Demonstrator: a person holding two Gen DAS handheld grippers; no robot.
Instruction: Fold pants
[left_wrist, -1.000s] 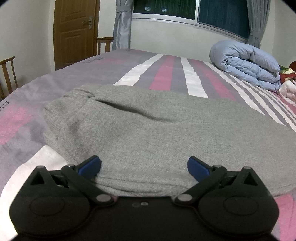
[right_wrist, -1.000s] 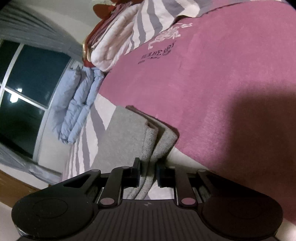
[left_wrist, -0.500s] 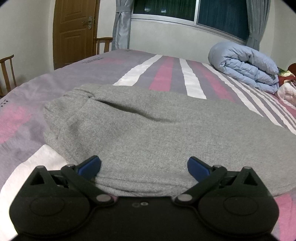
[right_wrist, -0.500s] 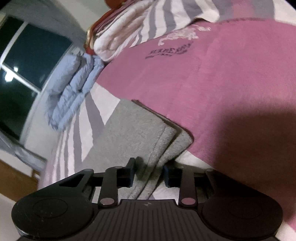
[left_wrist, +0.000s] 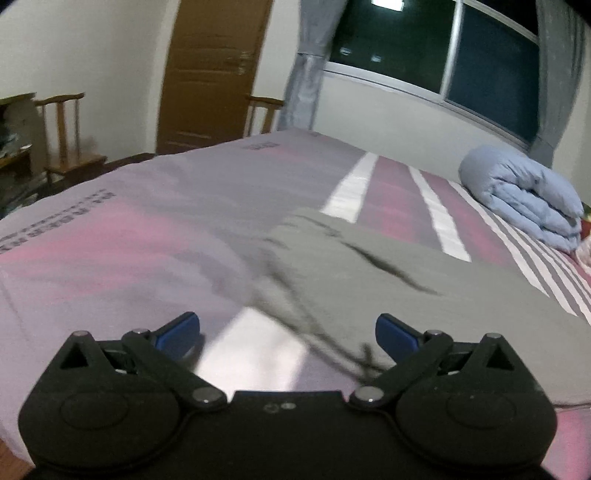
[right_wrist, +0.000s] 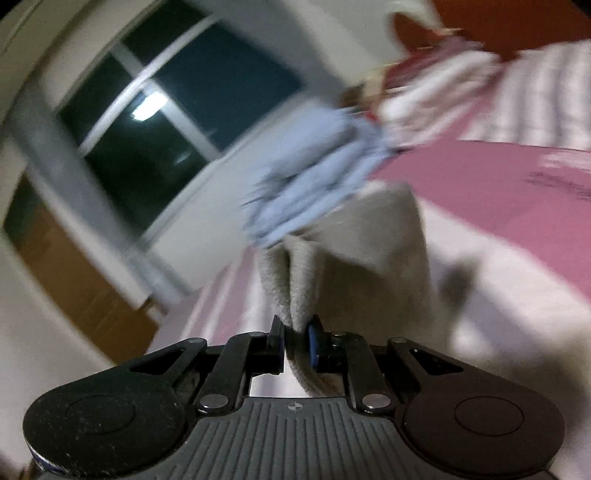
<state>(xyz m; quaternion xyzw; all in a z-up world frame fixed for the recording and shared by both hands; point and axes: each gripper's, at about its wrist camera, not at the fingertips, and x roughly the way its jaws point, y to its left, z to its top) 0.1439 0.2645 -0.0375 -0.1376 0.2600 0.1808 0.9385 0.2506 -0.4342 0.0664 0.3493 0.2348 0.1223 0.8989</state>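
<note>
- Right gripper (right_wrist: 296, 338) pinches a thick fold of the gray pants (right_wrist: 354, 251). Its jaws are closing on the cloth, and the cloth sits right between them.
- From that fold, the right wrist view shows the pants hanging up off the bed (right_wrist: 517, 206) in a bunched flap. This view is blurry, so the edge of the flap is hard to make out.
- Left gripper (left_wrist: 288, 332) has its jaws wide apart with nothing between them. Its blue pads (left_wrist: 397, 334) stand far from each other.
- Only the left wrist view shows the rest of the pants (left_wrist: 424, 295) lying flat on the bed (left_wrist: 129, 240), to the right of that gripper.
- That view also shows a brown door (left_wrist: 218, 70), a wooden chair (left_wrist: 66, 133) and a dark window (left_wrist: 424, 48).
- Both views show a rolled blue blanket (left_wrist: 524, 199) far back on the bed, well apart from the pants.
</note>
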